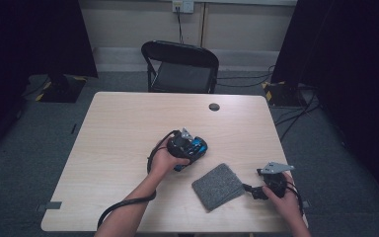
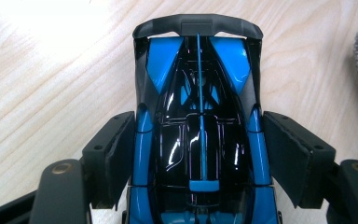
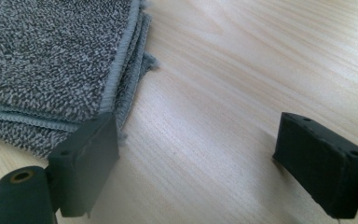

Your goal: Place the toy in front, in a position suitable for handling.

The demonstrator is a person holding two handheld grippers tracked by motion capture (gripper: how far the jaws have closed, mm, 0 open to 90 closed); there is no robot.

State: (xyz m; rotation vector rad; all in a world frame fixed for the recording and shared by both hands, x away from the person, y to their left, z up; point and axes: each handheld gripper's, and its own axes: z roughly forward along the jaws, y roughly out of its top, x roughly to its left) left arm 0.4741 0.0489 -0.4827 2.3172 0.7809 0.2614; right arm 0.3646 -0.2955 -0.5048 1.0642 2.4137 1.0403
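The left gripper [image 2: 198, 154] is clasping the toy car [image 2: 198, 116], seemingly, its nose cut off. Beside the cloth [image 1: 218, 186], the right gripper [image 3: 198, 158] is gaping empty.

One wooden table [image 1: 123, 128] carries one blue-and-black toy car [image 2: 198, 121] and one folded grey cloth [image 1: 218, 186]. Two hand-held grippers are at work on it: the left gripper [image 2: 198, 161] and the right gripper [image 3: 214, 163], each with two black jaws. Two hands grasp them, the left hand [image 1: 164, 160] and the right hand [image 1: 285, 200], one per gripper. Two grey three-cornered plates show from above, one on top of each gripper. One round dark cap [image 1: 214, 106] sits in the tabletop near its far edge. One black folding chair [image 1: 180, 66] stands beyond the table. One wall socket [image 1: 182, 5] is on the far wall.
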